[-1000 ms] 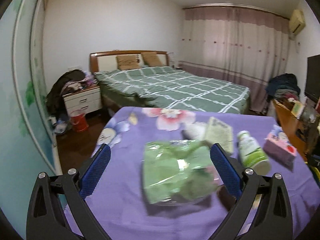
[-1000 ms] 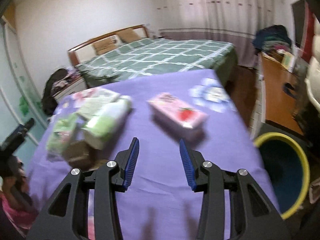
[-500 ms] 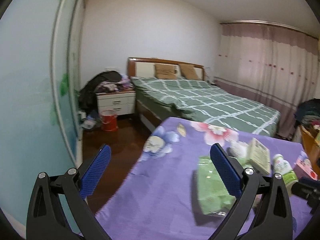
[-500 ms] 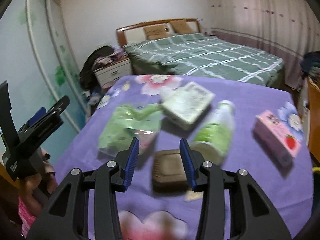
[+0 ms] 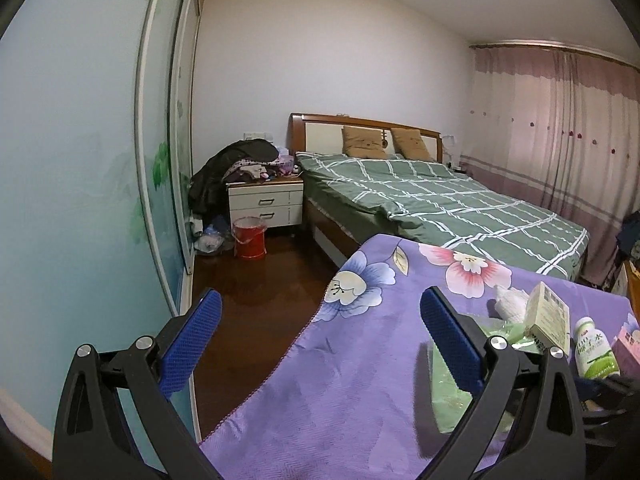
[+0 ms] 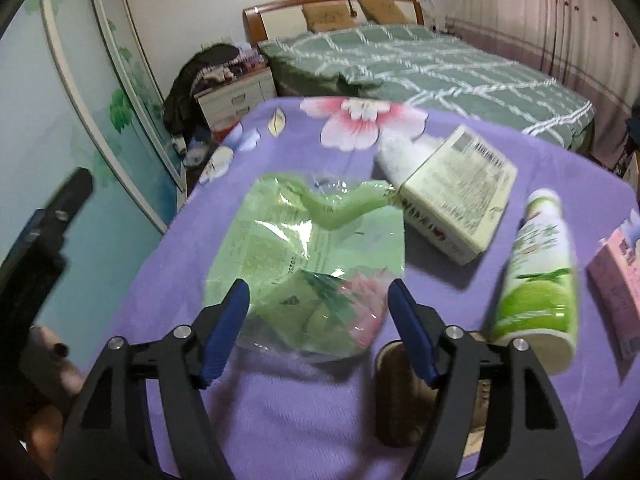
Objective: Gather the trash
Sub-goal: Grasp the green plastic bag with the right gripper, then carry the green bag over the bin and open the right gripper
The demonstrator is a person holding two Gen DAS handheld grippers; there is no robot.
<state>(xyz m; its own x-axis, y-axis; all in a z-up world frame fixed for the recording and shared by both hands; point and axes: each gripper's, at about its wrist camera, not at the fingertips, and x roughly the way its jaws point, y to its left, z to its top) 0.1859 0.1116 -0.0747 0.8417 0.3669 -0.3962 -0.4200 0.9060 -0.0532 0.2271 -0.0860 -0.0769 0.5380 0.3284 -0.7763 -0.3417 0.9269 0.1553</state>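
Just ahead of the right gripper lay the green plastic bag, crumpled and half flat on the purple cloth of the table, its near edge reaching in between the blue pads without either pad pressing it. Those jaws had just been opening and stood spread, wide enough to straddle the bag's corner. Touching the bag's far corner was a pale carton, with a white tissue wad behind it; a green drink bottle lay on its side to the right, a pink box beyond that, and a brown pad sat under the right finger. The left gripper hung at the table's left edge, fingers spread and holding nothing.

The likeliest trouble, as I judged it, was the slick film: a shallow bite could slip off or catch only a loose fold. The right finger could also snag the brown pad while shutting, or the bag could drag the carton as it lifted.
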